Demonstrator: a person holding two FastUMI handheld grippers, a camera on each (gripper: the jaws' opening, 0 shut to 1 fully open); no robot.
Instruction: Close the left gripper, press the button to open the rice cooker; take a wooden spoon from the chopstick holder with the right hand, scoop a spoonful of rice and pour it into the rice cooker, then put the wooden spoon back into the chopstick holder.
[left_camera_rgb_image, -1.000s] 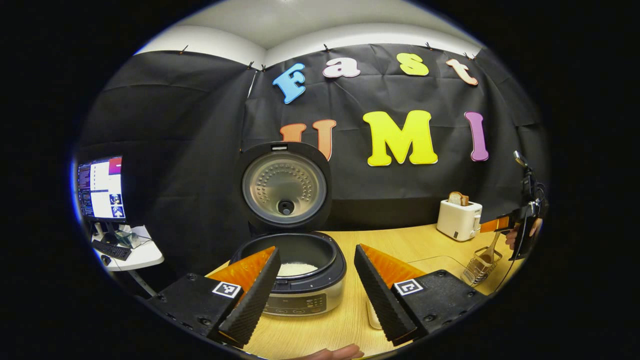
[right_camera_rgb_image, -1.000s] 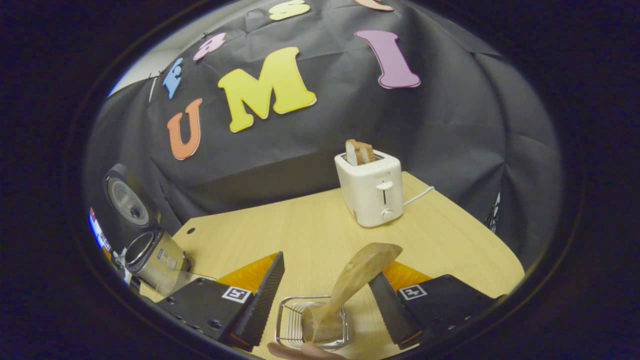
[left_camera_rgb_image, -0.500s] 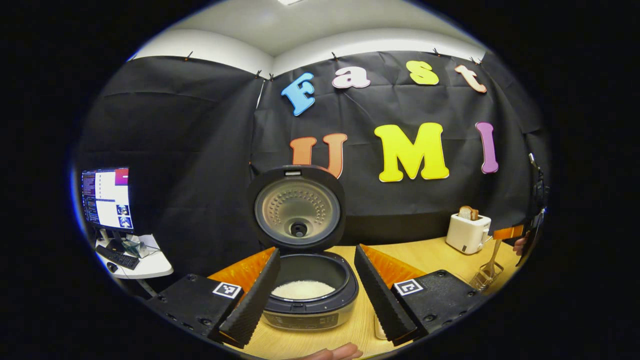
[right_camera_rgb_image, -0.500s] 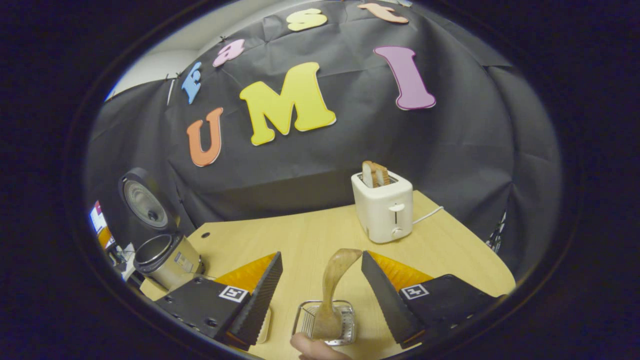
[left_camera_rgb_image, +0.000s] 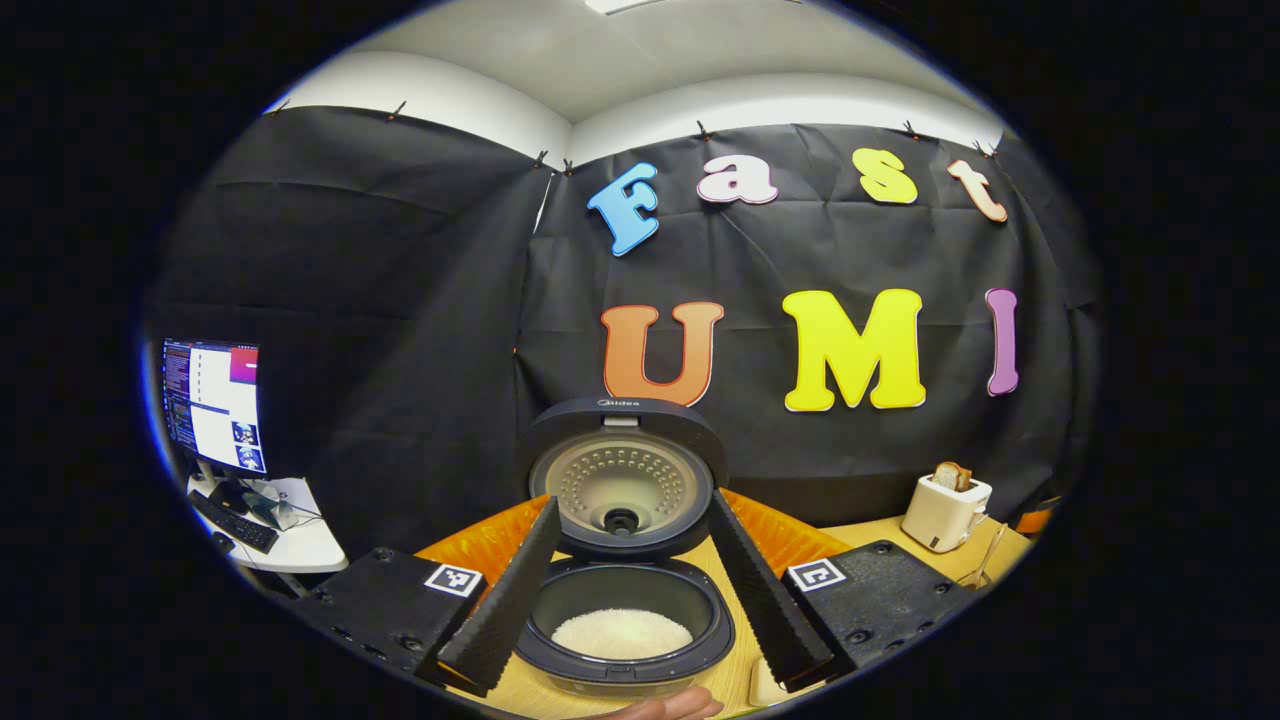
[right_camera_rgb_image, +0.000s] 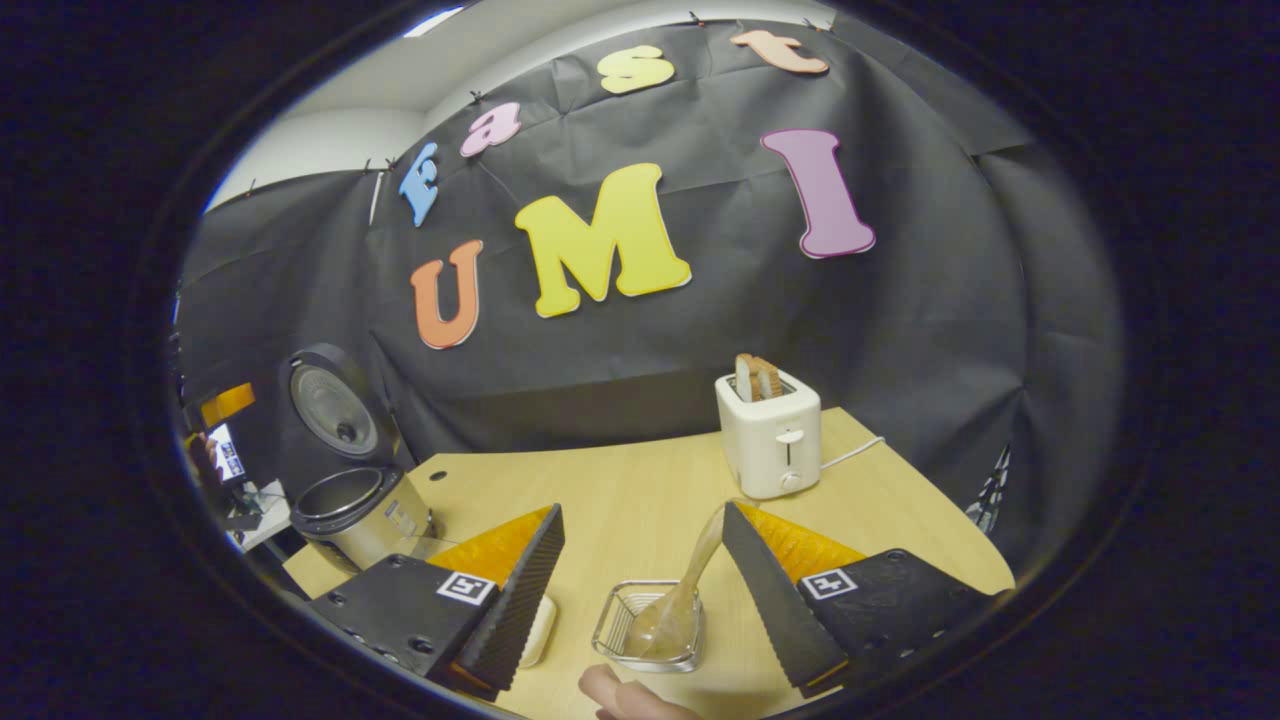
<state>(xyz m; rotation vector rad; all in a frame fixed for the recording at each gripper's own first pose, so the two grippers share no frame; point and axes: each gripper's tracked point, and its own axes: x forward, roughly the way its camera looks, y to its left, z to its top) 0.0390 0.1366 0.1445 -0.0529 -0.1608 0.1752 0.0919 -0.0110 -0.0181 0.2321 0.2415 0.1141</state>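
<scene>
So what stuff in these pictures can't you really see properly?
- Rice cooker front buttons: left gripper view, cut off by the bottom edge.
- Wooden spoon handle tip: right gripper view, the right gripper finger may cover it.
- Chopstick holder bottom: right gripper view, hidden by the spoon bowl.
- Monitor: too small.

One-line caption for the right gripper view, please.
Right gripper open above the wire chopstick holder holding the wooden spoon, toaster behind, open rice cooker at left.
</scene>
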